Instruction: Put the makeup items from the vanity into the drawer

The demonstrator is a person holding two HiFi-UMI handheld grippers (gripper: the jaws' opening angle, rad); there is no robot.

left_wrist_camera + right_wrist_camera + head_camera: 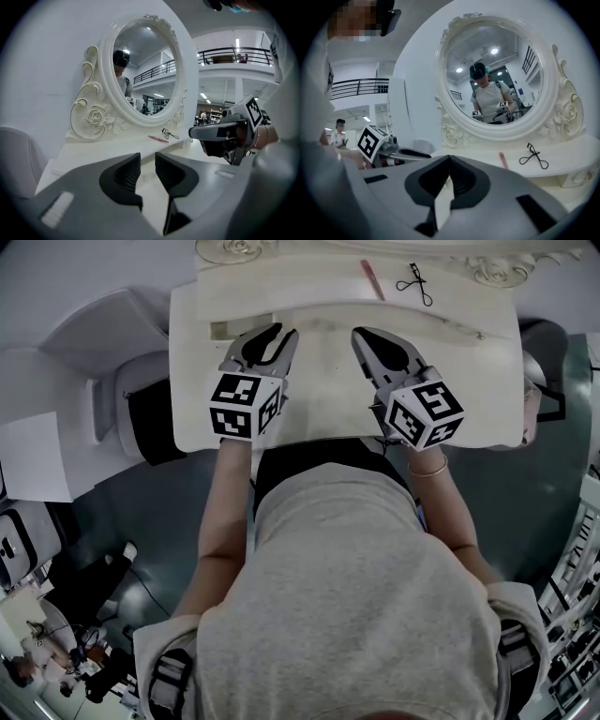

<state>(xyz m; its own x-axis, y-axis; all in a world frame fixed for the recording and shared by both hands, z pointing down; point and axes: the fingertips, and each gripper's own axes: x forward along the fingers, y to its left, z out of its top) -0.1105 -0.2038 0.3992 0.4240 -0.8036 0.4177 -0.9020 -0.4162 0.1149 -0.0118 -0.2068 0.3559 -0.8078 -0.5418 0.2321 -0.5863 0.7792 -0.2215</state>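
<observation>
Left gripper (146, 159) is hovering with jaws spread and empty, and right gripper (449, 161) with jaws pressed together on nothing, both before the mirror (492, 79). Pink pencil (372, 279) and eyelash curler (415, 282) are lying at the mirror's foot; seemingly nothing is stowed yet, and no open drawer is showing.

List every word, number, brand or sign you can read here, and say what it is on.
None readable anywhere.
The left cube on the left tool: square pattern only, no letters.
The right cube on the right tool: the same.
The paper sheet in the head view: no print discernible.
</observation>
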